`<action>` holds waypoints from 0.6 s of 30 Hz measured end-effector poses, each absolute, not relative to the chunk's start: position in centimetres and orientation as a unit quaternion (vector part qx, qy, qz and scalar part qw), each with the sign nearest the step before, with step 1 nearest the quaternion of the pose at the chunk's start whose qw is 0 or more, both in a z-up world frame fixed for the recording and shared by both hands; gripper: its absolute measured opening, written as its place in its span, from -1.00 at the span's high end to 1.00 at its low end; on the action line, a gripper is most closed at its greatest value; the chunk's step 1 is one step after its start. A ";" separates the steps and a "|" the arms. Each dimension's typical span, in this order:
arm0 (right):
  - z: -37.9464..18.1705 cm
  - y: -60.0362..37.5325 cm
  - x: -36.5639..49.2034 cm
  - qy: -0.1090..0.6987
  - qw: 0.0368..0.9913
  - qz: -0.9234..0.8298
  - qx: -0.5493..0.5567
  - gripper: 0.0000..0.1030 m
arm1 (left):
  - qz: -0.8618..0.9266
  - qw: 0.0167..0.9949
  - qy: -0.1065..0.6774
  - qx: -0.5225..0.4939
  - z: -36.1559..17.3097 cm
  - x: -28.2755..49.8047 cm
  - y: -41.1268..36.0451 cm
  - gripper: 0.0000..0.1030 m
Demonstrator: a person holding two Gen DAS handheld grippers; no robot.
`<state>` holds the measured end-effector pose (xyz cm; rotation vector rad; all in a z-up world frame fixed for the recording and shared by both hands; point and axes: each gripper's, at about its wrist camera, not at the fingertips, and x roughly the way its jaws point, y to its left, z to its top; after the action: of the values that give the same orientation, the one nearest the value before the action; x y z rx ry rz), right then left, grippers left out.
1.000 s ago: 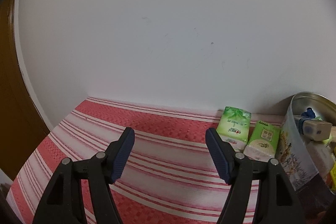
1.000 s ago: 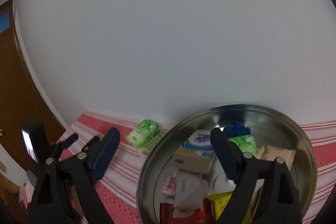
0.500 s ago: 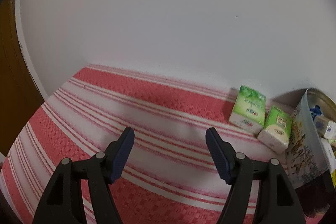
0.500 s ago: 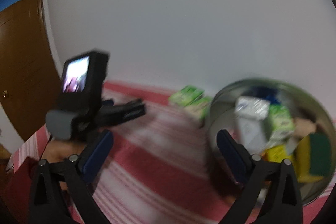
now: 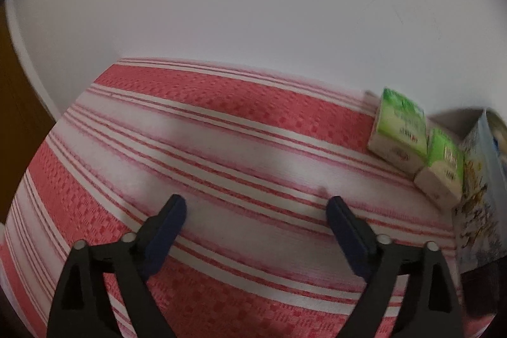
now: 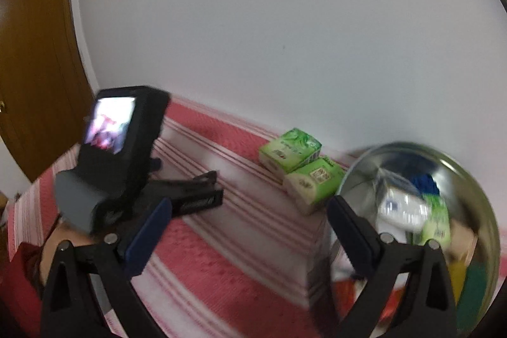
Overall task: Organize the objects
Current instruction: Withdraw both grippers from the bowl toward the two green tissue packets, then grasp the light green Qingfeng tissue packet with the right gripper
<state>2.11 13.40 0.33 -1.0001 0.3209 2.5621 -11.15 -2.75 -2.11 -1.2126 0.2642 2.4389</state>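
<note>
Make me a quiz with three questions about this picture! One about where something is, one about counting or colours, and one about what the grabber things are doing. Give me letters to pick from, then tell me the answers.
1. Where do the green tissue packs lie?
A. on the striped cloth beside the metal tin
B. inside the tin
C. between the right gripper's fingers

2. How many green tissue packs lie on the cloth outside the tin?
A. one
B. two
C. four

3. What is in the right gripper?
A. a tissue pack
B. a blue toy
C. nothing

Answers:
1 A: both packs sit on the red and white striped cloth near the wall, next to the metal tin.
2 B: two packs lie side by side, in the left wrist view too.
3 C: its jaws stand wide apart with only cloth showing between them.
</note>
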 end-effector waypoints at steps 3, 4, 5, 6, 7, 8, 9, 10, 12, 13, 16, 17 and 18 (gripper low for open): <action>1.0 16.8 -0.4 0.097 0.199 0.884 -0.413 -0.95 | 0.870 0.206 0.095 -0.438 -2.2 -11.2 -2.6 -0.97; 1.2 17.9 -1.2 0.099 0.201 0.876 -0.427 -0.95 | 0.869 0.207 0.096 -0.439 -2.3 -11.2 -2.6 -0.98; 1.2 19.0 -1.9 0.102 0.193 0.868 -0.445 -0.95 | 0.869 0.207 0.096 -0.439 -2.2 -11.2 -2.6 -0.98; 1.3 19.8 -2.5 0.101 0.190 0.862 -0.459 -0.95 | 0.869 0.206 0.096 -0.439 -2.2 -11.3 -2.6 -0.98; 1.1 20.6 -3.5 0.096 0.185 0.852 -0.480 -0.95 | 0.870 0.205 0.095 -0.439 -2.2 -11.4 -2.7 -0.98; 0.9 20.9 -4.0 0.092 0.179 0.846 -0.493 -0.95 | 0.871 0.200 0.092 -0.440 -2.2 -11.5 -2.8 -0.98; 0.4 21.3 -4.8 0.087 0.173 0.836 -0.513 -0.95 | 0.873 0.191 0.087 -0.441 -2.2 -11.9 -3.0 -0.98; 0.2 21.5 -5.2 0.085 0.168 0.830 -0.524 -0.95 | 0.875 0.179 0.081 -0.442 -2.2 -12.3 -3.4 -0.98; -0.8 21.9 -6.3 0.068 0.158 0.820 -0.546 -0.95 | 0.879 0.164 0.069 -0.443 -2.1 -12.9 -4.1 -0.98; -1.3 21.9 -7.0 0.058 0.156 0.815 -0.555 -0.95 | 0.880 0.158 0.063 -0.443 -2.1 -13.2 -4.4 -0.98; -2.8 22.4 -8.4 0.052 0.140 0.797 -0.585 -0.95 | 0.882 0.146 0.057 -0.444 -2.0 -13.8 -4.8 -0.98; -3.2 22.5 -8.6 0.057 0.126 0.791 -0.596 -0.94 | 0.882 0.143 0.059 -0.444 -2.0 -13.9 -4.8 -0.98; -3.6 22.5 -8.9 0.057 0.112 0.785 -0.606 -0.94 | 0.882 0.141 0.063 -0.445 -2.0 -14.0 -4.6 -0.98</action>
<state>-8.87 22.51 -3.65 -1.7788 0.1662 2.3056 -13.96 -4.65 -1.98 -1.2838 0.1810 2.5486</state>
